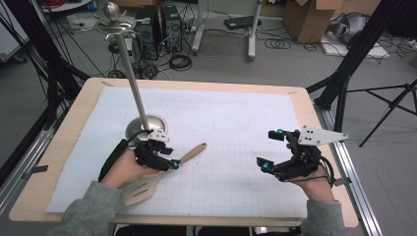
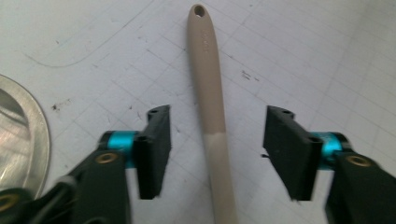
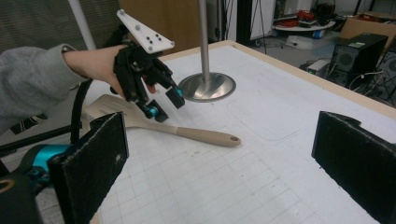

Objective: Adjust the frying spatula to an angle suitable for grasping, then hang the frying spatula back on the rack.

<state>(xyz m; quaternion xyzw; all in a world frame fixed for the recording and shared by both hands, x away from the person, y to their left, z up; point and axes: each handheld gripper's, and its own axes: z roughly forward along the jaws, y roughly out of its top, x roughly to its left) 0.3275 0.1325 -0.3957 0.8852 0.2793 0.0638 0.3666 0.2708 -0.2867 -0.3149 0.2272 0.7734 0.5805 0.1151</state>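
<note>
On the worktop (image 1: 64, 147), left half, a steel stand (image 1: 146, 126) sits on its round base with a thin pole rising and leaning toward the far edge in the high view; a small dish and ball top it. Just near-side of the base is the left gripper (image 1: 169, 158), held by a hand in a grey sleeve. Gripper jaws are spread, one on each side of the spatula's handle, pads not pressing it: left gripper view shows clear gaps both sides. Left gripper (image 2: 217, 154) points along the handle toward its hole end.

Spatula (image 1: 162, 174): beige, slotted blade toward the near-left by the wrist, handle running up-right to the worktop middle. Lies flat on the white grid mat (image 1: 236, 123). Handle (image 2: 212, 107) two-tone, lighter below the jaws, darker tan toward the tip with hanging hole. Edge of the stand base is at the far left of that view, apart from the handle.

Right gripper view: spatula (image 3: 177, 130) flat on the mat, left gripper (image 3: 163, 105) over the blade-handle junction, stand base just behind it.

Right half: right gripper (image 1: 269, 150) held above the mat near the right edge, grey three-cornered plate on top, jaws spread wide, nothing between them. Its own view (image 3: 219, 158) confirms bare mat between the two black pads. Well apart from the spatula.
</note>
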